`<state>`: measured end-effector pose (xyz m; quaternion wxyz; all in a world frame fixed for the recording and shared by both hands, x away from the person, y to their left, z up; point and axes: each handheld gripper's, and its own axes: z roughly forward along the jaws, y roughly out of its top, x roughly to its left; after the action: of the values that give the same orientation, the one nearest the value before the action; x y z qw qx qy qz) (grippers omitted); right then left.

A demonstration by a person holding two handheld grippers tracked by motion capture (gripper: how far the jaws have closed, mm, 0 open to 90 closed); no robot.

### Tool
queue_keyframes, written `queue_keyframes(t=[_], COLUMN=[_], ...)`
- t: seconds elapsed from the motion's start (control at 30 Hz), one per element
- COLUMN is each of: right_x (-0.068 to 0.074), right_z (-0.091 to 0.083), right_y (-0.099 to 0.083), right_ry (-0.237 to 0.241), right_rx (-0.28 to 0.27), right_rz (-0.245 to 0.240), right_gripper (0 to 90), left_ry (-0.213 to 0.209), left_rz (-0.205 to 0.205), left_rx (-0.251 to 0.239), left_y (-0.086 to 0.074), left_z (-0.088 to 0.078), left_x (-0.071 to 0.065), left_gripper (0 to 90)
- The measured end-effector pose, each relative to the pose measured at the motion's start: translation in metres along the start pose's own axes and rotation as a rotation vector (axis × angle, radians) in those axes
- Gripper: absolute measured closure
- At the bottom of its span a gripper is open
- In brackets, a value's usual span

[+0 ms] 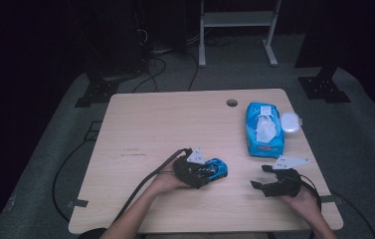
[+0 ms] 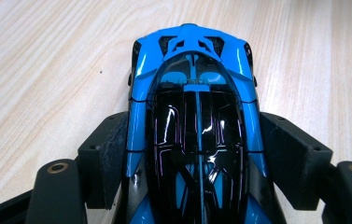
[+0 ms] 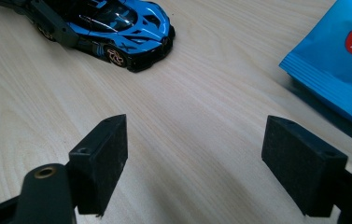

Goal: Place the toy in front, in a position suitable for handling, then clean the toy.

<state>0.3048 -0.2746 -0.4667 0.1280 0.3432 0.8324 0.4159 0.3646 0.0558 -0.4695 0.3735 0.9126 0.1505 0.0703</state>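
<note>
- The pale wood-grain bench (image 1: 150, 129) lies flat and matte, giving the work a level floor.
- A crinkly blue plastic pack of wipes (image 1: 263, 128) lies at the far right with its flap peeled back; a small white oval lid (image 1: 291, 122) rests just beside it, both out of the way.
- The right tool (image 1: 264, 179) hovers low near the front edge, its blocky black jaws spread wide with nothing between them, seemingly waiting.
- The left tool (image 1: 210, 174) pinches a glossy blue-and-black toy sports car (image 2: 194, 135) by its flanks, wheels on the bench, near the front middle.
</note>
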Motion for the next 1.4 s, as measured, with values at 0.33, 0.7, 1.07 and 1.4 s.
queue_keyframes(t=[0.33,0.7,1.07,1.4], right_x=[0.000,-0.001,-0.016,-0.046], right_z=[0.000,-0.009,-0.019,-0.020], right_y=[0.000,0.007,0.039,0.080], right_ry=[-0.001,-0.020,-0.038,-0.126], right_rx=[-0.004,-0.047,-0.112,-0.115], right_rz=[0.003,0.012,-0.003,-0.031], right_gripper=[21.8,22.1,21.3,21.9], left_ry=[0.004,0.028,0.062,0.067], left_rz=[-0.016,-0.063,-0.088,-0.086], left_rx=[-0.041,-0.108,-0.196,-0.217], left_y=[-0.002,-0.010,-0.013,-0.013], left_z=[-0.003,-0.031,-0.049,-0.053], left_x=[0.001,0.010,0.016,0.015], left_gripper=[25.4,9.0,9.0,8.9])
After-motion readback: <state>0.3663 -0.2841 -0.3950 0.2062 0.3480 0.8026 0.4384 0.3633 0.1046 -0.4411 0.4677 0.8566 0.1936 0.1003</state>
